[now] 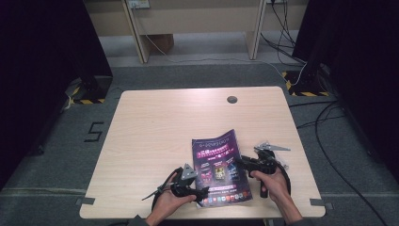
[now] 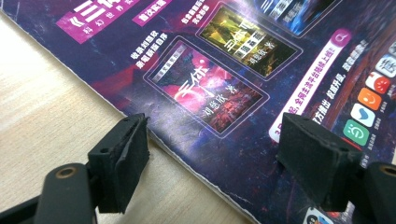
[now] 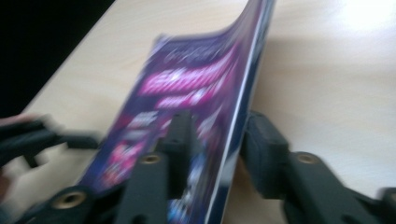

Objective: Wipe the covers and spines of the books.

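A purple magazine [image 1: 219, 167] with a glossy cover lies near the front edge of the light wooden table [image 1: 155, 127]. My left gripper [image 1: 200, 194] is at its lower left corner and stands open. In the left gripper view its gripper [image 2: 215, 158] has one pad [image 2: 123, 156] at the magazine's [image 2: 224, 79] edge by the bare wood and the other pad [image 2: 317, 163] over the cover. My right gripper [image 1: 241, 162] is at the magazine's right edge. In the blurred right gripper view the gripper [image 3: 217, 140] is shut on the magazine [image 3: 196, 84], whose edge is raised and curved.
A round cable hole [image 1: 232, 99] sits near the table's far edge. Cables [image 1: 329, 127] run over the grey floor at the right. A pale desk frame [image 1: 141, 33] stands behind the table. Bare wood stretches to the left and beyond the magazine.
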`<state>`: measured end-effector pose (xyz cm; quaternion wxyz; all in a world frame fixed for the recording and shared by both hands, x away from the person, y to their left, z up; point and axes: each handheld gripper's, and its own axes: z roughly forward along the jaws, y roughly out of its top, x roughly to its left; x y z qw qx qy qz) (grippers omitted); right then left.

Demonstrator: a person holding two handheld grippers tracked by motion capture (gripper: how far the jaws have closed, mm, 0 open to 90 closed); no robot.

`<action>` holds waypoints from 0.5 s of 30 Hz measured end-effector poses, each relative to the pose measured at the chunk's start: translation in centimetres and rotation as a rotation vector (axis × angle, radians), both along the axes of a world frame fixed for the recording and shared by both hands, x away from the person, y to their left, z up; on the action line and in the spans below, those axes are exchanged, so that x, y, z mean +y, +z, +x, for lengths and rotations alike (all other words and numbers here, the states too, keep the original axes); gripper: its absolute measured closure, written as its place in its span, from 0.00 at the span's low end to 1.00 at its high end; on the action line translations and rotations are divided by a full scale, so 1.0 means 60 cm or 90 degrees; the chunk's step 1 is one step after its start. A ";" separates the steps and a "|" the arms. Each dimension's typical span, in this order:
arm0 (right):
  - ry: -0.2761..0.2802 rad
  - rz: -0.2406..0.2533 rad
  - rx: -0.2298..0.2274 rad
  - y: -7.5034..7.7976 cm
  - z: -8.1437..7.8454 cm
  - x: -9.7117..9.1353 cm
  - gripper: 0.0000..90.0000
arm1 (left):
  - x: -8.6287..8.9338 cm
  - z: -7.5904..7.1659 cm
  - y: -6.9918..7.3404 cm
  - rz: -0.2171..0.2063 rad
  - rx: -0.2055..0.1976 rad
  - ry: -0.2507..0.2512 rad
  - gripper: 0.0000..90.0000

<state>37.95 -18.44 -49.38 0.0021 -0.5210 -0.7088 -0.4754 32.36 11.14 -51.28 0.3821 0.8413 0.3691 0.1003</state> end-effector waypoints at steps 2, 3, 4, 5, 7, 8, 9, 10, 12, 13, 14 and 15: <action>0.036 -0.030 0.001 -0.007 -0.005 0.016 0.75 | 0.000 0.000 0.000 0.000 -0.001 0.000 0.26; 0.036 -0.030 0.001 -0.007 -0.005 0.016 0.75 | 0.000 0.000 0.000 0.000 -0.001 -0.001 0.26; 0.048 -0.062 -0.011 -0.006 -0.006 0.024 0.74 | 0.001 0.000 -0.001 -0.001 -0.003 -0.001 0.26; 0.053 -0.085 -0.013 -0.001 -0.006 0.029 0.74 | 0.001 -0.001 -0.001 -0.002 -0.004 0.000 0.26; 0.063 -0.104 -0.026 0.003 -0.006 0.030 0.79 | 0.001 -0.002 -0.001 -0.002 -0.005 0.001 0.26; 0.069 -0.110 -0.034 0.003 -0.006 0.028 0.80 | 0.001 -0.001 -0.001 -0.002 -0.005 0.000 0.26; 0.069 -0.110 -0.034 0.003 -0.006 0.028 0.80 | 0.002 -0.002 -0.001 -0.003 -0.006 -0.001 0.26; 0.073 -0.110 -0.033 0.005 -0.005 0.027 0.81 | 0.002 -0.002 -0.001 -0.003 -0.006 0.000 0.26; 0.079 -0.122 -0.042 0.006 -0.005 0.030 0.81 | 0.002 -0.002 -0.001 -0.002 -0.004 0.001 0.26; 0.079 -0.122 -0.042 0.006 -0.005 0.030 0.81 | 0.001 -0.002 -0.001 -0.001 -0.004 0.002 0.26; 0.088 -0.129 -0.047 0.009 -0.004 0.031 0.81 | 0.001 -0.003 0.000 -0.001 -0.004 0.004 0.27; 0.088 -0.129 -0.047 0.009 -0.004 0.031 0.81 | 0.002 -0.003 0.001 0.000 -0.004 0.005 0.27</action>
